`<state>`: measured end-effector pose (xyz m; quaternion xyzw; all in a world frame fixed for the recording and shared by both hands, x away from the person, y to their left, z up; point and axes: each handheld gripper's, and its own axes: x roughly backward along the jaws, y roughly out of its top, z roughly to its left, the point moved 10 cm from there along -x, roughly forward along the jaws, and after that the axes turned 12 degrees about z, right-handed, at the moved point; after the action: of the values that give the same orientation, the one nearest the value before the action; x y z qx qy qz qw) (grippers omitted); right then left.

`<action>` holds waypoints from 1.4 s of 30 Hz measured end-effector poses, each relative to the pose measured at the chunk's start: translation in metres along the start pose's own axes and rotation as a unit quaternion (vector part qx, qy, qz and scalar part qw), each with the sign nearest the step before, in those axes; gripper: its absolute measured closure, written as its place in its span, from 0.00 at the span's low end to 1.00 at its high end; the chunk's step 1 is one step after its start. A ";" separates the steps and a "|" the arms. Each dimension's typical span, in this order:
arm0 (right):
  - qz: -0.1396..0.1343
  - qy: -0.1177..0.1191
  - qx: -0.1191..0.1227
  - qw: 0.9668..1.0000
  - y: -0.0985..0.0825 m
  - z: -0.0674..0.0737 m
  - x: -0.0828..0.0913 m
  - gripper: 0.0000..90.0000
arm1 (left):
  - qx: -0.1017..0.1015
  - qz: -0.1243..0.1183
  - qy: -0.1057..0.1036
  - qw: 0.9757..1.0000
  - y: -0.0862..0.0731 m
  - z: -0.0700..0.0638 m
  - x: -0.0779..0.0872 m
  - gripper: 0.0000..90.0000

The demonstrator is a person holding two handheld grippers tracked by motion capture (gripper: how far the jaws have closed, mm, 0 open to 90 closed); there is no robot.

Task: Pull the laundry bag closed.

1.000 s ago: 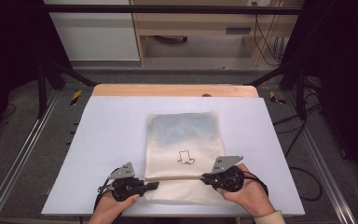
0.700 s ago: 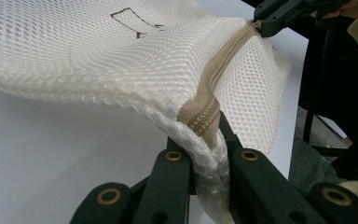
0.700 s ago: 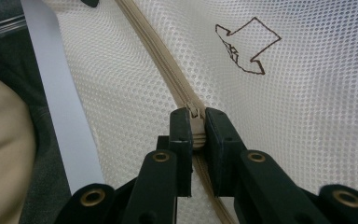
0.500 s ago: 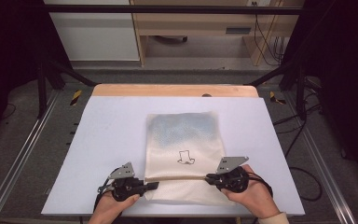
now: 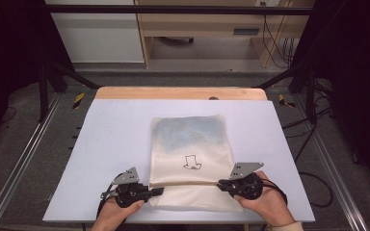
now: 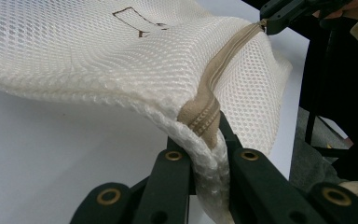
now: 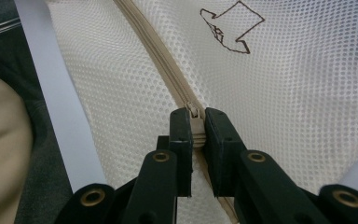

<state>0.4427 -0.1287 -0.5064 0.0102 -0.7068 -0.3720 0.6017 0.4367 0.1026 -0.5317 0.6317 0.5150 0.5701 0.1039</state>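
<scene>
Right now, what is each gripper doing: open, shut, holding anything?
Left gripper: shut on the mesh bag, at the zipper end.
Right gripper: shut on the zipper at the bag's other edge.

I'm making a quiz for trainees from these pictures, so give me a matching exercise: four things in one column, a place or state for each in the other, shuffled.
Things:
1. left gripper
2. right gripper
3. mesh bag
4. drawing

Places or states:
A. lies on the white table
B. brown outline on the mesh
C. shut on the bag's edge at the zipper's end
D. shut on the zipper's other end, apparently the pull

Pairs: 1-C, 2-D, 3-A, 4-B
</scene>
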 end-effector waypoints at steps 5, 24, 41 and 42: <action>-0.001 -0.002 -0.006 1.000 -0.005 -0.003 0.003 0.91 | 0.000 0.000 0.000 1.000 0.000 0.000 0.000 0.97; -0.001 -0.009 -0.024 1.000 -0.018 -0.011 0.009 0.91 | 0.000 0.000 0.000 1.000 0.000 0.000 0.000 0.97; 0.000 -0.016 -0.030 0.999 -0.025 -0.018 0.012 0.91 | 0.000 0.002 0.006 1.000 0.000 0.002 -0.002 0.97; 0.001 -0.017 -0.032 0.999 -0.025 -0.018 0.012 0.91 | 0.001 0.002 0.007 1.000 0.000 0.002 -0.001 0.97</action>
<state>0.4437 -0.1619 -0.5095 -0.0158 -0.7046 -0.3939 0.5900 0.4385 0.1026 -0.5334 0.6290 0.5147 0.5742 0.0989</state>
